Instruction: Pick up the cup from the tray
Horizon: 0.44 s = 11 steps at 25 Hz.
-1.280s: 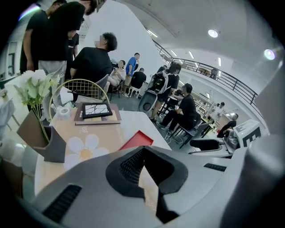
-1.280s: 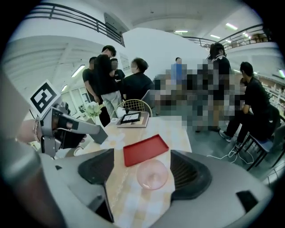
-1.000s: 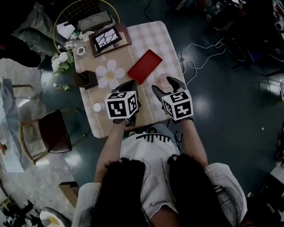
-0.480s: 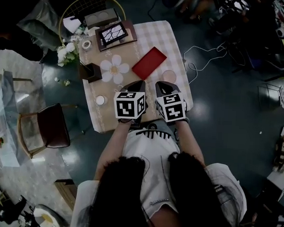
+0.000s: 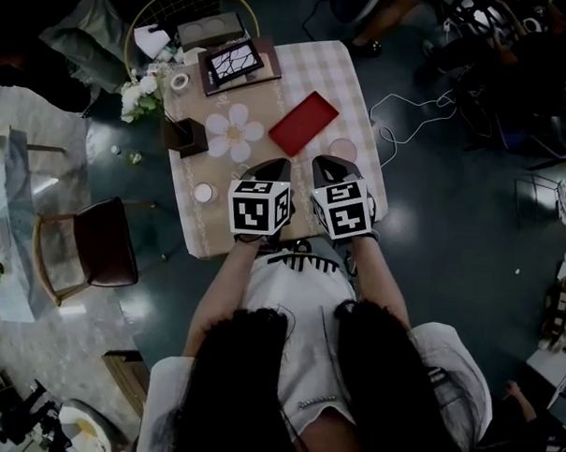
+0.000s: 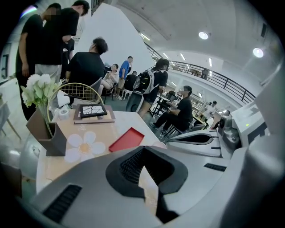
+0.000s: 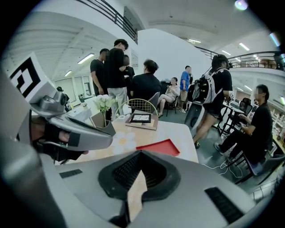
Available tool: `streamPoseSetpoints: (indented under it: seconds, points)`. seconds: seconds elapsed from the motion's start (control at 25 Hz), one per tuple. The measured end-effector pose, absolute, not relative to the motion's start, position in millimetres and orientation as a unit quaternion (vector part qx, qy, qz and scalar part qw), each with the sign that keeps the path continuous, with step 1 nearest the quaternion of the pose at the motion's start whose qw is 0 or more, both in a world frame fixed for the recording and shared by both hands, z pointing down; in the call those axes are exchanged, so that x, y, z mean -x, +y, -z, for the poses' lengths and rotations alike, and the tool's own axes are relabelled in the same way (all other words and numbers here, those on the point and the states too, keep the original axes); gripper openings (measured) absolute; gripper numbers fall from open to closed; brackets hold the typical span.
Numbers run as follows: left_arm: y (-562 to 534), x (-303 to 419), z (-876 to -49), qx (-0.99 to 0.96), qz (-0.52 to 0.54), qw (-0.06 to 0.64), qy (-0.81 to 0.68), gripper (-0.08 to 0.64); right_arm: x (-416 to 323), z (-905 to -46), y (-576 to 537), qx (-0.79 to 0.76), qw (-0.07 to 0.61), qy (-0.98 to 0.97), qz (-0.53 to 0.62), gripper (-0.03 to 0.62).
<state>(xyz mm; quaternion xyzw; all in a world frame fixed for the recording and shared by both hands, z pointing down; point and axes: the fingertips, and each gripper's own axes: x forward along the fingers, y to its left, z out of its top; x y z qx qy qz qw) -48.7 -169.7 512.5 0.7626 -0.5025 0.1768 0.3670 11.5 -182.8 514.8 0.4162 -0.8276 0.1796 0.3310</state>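
The red tray (image 5: 304, 123) lies empty on the checked table (image 5: 309, 67); it also shows as a red tray (image 6: 128, 139) and a red tray (image 7: 164, 146) in the gripper views. A pale pink round cup (image 5: 342, 149) stands on the table just right of the tray, not on it. My right gripper (image 5: 327, 165) is shut and empty, its tips just short of the cup. My left gripper (image 5: 275, 166) hangs beside it, shut on nothing. In their own views, the left gripper (image 6: 143, 152) and the right gripper (image 7: 140, 154) both show their pads meeting at the tips.
A flower-shaped mat (image 5: 234, 132), a dark box (image 5: 186, 136), a framed picture (image 5: 234, 61), a tape roll (image 5: 180, 80) and a small white disc (image 5: 203, 193) share the table. White flowers (image 5: 137, 96) and a wire chair (image 5: 189, 8) stand at its far end. Several people are beyond it.
The right gripper's jaws, open around the pink cup a second ago, have shut with nothing in them. Both grippers have pulled back toward the table's near edge.
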Motion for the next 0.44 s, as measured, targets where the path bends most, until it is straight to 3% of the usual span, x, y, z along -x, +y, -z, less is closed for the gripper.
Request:
streamPoseSetpoints:
  seconds: [0.44]
  points:
    - [-175.8,53.5,-514.5,-0.762,-0.18,0.363,-0.505,0.005,-6.6,-515.1,-185.5,-0.411,0.347,-0.828,-0.157,0.009]
